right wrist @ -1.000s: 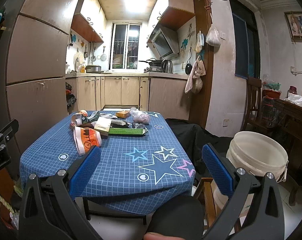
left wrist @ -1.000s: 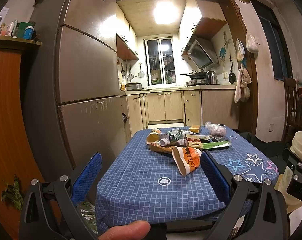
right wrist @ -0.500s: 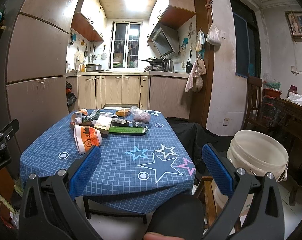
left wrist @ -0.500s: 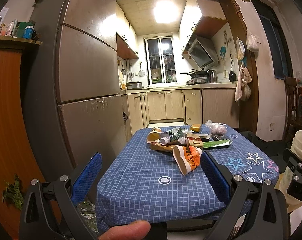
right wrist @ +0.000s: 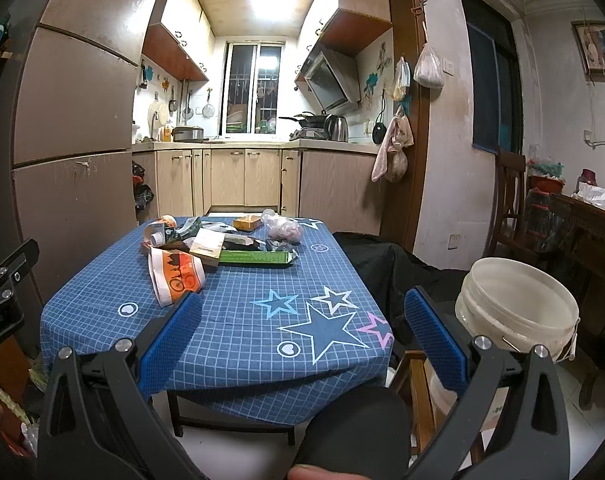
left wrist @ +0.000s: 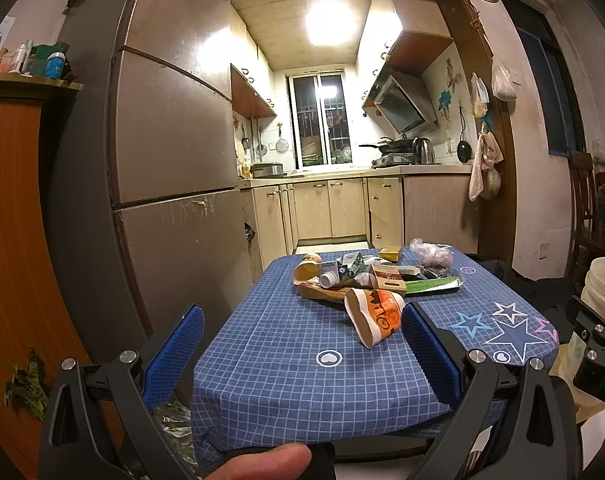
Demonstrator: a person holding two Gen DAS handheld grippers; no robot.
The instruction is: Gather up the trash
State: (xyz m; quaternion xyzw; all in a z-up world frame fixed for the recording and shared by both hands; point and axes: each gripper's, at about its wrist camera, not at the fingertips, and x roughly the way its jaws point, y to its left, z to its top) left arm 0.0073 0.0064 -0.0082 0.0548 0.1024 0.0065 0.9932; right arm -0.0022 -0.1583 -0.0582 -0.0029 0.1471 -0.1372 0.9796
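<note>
While the trash pile [left wrist: 366, 280] lies untouched at the far middle of the blue checked worktop [left wrist: 286, 344], collection looks not yet begun: both claws hang spread wide and empty short of its near edge. An orange-printed paper cup [left wrist: 376, 316] on its side lies nearest, ahead of the left claw [left wrist: 300, 340]; behind it sit a green carton [right wrist: 256, 257], small boxes and a crumpled plastic bag [right wrist: 284, 229]. Beside the right claw [right wrist: 302, 328], to its right, a white bucket [right wrist: 516, 308] stands open, likely the bin. Nothing blocks the reach; a chair [right wrist: 510, 196] and a refrigerator [left wrist: 162, 160] flank the scene.
</note>
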